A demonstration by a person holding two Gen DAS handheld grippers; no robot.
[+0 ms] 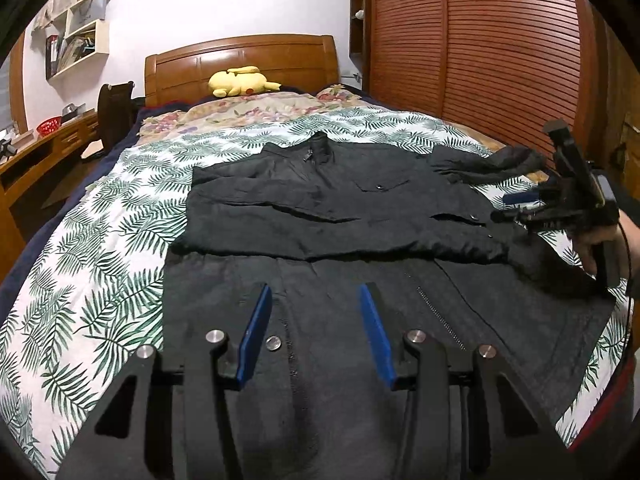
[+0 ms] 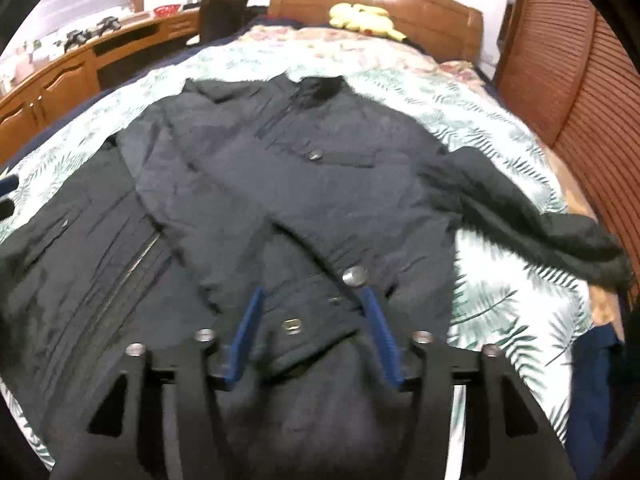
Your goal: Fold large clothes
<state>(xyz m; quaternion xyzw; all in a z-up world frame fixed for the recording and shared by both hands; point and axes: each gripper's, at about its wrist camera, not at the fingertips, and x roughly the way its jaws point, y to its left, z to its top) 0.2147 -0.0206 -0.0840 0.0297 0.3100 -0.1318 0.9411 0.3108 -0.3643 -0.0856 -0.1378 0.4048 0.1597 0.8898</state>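
A dark jacket (image 1: 320,208) lies face up on the leaf-print bed cover (image 1: 120,240), collar toward the headboard. One sleeve (image 1: 280,216) is folded across the chest. The other sleeve (image 2: 540,216) stretches out to the right over the cover. My left gripper (image 1: 314,292) hovers open over the jacket's lower front near the zip, with nothing between its pads. My right gripper (image 2: 312,296) is open above the jacket's snap-button hem, with cloth below the pads but not pinched. In the left wrist view, a hand holds the right gripper (image 1: 516,208) over the jacket's right edge.
A yellow plush toy (image 1: 240,80) rests by the wooden headboard (image 1: 240,56). A slatted wooden wardrobe (image 1: 500,48) stands close along the bed's right side. A wooden desk (image 1: 36,152) and a dark chair (image 1: 114,112) stand to the left. A floral quilt (image 1: 248,110) covers the bed's far end.
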